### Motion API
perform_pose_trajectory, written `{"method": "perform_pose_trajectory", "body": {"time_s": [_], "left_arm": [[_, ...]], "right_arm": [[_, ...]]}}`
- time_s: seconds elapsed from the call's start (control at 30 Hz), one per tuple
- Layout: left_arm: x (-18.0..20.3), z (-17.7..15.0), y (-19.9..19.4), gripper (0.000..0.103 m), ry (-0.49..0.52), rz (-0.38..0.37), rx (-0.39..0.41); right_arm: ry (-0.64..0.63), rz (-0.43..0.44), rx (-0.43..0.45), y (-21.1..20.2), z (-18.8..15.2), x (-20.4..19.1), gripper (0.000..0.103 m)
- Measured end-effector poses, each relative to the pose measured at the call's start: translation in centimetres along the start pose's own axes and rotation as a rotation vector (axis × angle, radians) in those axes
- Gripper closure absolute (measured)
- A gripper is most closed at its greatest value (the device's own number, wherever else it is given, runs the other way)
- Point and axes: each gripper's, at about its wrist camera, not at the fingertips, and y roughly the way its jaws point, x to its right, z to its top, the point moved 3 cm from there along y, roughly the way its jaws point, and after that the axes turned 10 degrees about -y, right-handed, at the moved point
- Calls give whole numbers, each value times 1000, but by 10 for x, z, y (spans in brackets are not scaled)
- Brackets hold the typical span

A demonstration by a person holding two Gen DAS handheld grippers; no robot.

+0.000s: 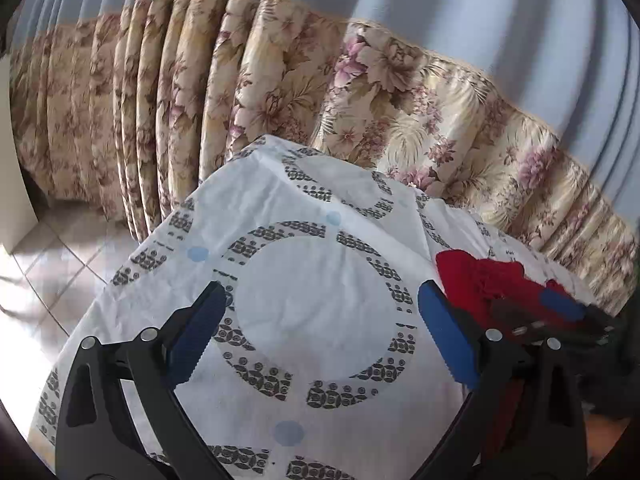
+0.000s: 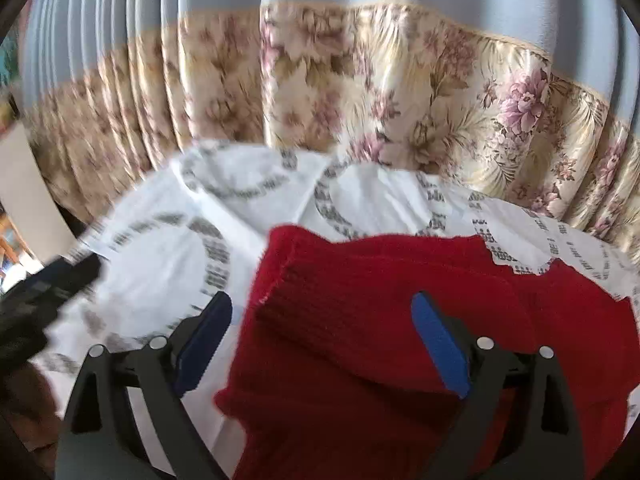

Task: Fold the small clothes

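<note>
Red knit garment (image 2: 380, 320) lay bunched on the patterned white tablecloth (image 1: 312, 304) beneath the right gripper (image 2: 332, 340), both it and the left gripper (image 1: 320, 332) gaping empty, so grasping an edge seemingly came next.

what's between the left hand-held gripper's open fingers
Only bare patterned white cloth, seen in the left wrist view; the red knit garment lies off to the right.

You have one red knit garment (image 2: 380, 320) on the white patterned cloth (image 1: 304, 300), toward its right side. Two grippers hover over that cloth: the left gripper (image 1: 320, 328) and the right gripper (image 2: 328, 340). Behind the cloth hangs one floral curtain (image 1: 280, 80).
</note>
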Motion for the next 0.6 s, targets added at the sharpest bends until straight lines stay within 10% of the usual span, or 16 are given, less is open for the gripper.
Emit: {"method": "perform_pose_trajectory", "body": {"time_s": [0.03,0.1,0.17,0.6], "left_arm": [[-1,0,1,7,-8,-6,-5],[-4,0,2,7,-22,-11,-9],[-6,-1,3,7,-30,-11,-13],[10,-7,4,7,-28,-37,-19]], "right_arm": [[-12,-6,-30,8,-2,-2,20],[-8,26,-63,17,-5,-1,75],[35,52,-35,9,-7,11,84],[294,370,50,-16,-23,129,82]]}}
